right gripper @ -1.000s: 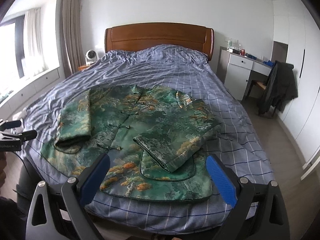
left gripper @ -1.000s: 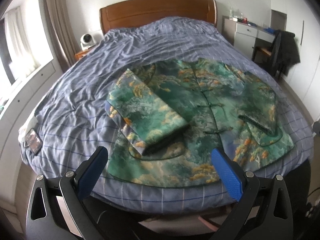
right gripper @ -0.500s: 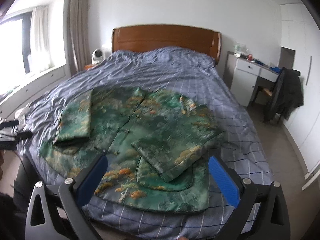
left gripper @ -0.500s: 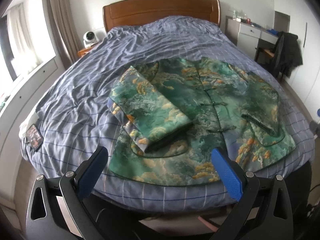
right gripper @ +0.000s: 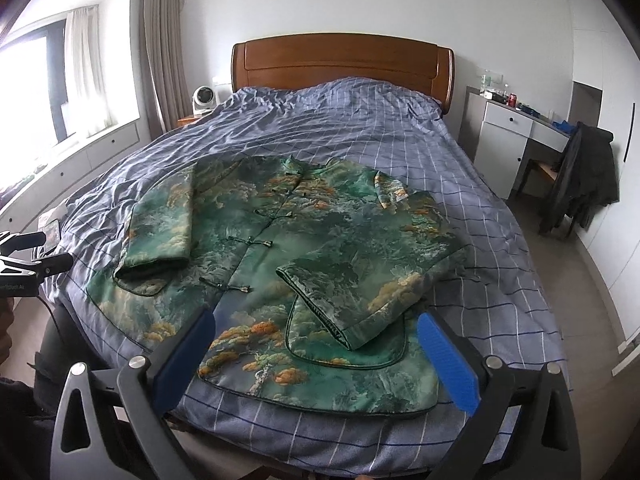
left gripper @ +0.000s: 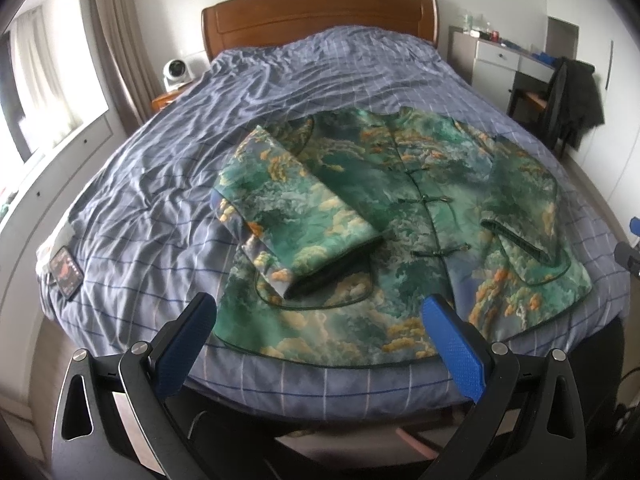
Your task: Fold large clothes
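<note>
A green patterned jacket (left gripper: 404,216) with orange and white clouds lies flat, front up, near the foot of the bed, and it also fills the middle of the right wrist view as the jacket (right gripper: 288,256). Both sleeves are folded in over the body: the left sleeve (left gripper: 296,208) and the right sleeve (right gripper: 360,280). My left gripper (left gripper: 320,316) hangs open above the jacket's bottom hem, holding nothing. My right gripper (right gripper: 316,332) is open too, above the hem beside the right sleeve's cuff.
The bed (right gripper: 360,120) has a blue checked cover and a wooden headboard (right gripper: 344,60). A phone (left gripper: 64,272) lies at its left edge. A white desk (right gripper: 516,128) and a chair with a dark coat (right gripper: 584,180) stand to the right. A small fan (right gripper: 204,98) sits by the window.
Both grippers have drifted slightly, so the jacket sits a little differently in each view. The jacket itself has not moved and both grippers stay open.
</note>
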The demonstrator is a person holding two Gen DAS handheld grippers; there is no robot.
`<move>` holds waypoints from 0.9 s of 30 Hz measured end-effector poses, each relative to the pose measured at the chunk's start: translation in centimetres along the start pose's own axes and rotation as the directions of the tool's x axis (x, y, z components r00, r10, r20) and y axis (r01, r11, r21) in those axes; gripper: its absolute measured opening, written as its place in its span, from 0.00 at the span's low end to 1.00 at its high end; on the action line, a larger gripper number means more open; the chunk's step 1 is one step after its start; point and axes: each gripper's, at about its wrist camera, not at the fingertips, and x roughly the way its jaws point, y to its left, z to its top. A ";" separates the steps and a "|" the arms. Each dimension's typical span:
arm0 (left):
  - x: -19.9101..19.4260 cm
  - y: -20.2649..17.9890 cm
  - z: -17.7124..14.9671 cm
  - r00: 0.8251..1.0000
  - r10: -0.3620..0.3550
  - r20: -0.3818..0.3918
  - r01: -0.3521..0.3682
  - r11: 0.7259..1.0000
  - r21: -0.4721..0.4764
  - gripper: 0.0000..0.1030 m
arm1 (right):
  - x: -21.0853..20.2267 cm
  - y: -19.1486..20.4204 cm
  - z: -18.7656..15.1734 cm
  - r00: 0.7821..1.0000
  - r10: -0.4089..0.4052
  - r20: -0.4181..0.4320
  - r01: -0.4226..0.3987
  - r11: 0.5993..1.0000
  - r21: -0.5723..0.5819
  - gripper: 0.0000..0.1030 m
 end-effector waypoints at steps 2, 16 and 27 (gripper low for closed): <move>0.1 0.1 0.0 1.000 0.000 -0.002 0.000 1.000 0.001 1.00 | 0.1 0.1 0.0 1.000 -0.001 -0.004 0.001 1.000 -0.005 1.00; 0.2 0.8 -0.6 1.000 -0.010 0.005 0.010 1.000 -0.027 1.00 | 5.6 -1.6 2.0 0.994 -0.059 -0.090 0.040 0.979 -0.201 1.00; -0.4 2.2 -1.2 0.999 0.044 -0.009 -0.045 0.997 -0.056 1.00 | 20.8 2.0 -1.0 0.957 -0.020 -0.290 -0.106 0.905 -0.413 0.95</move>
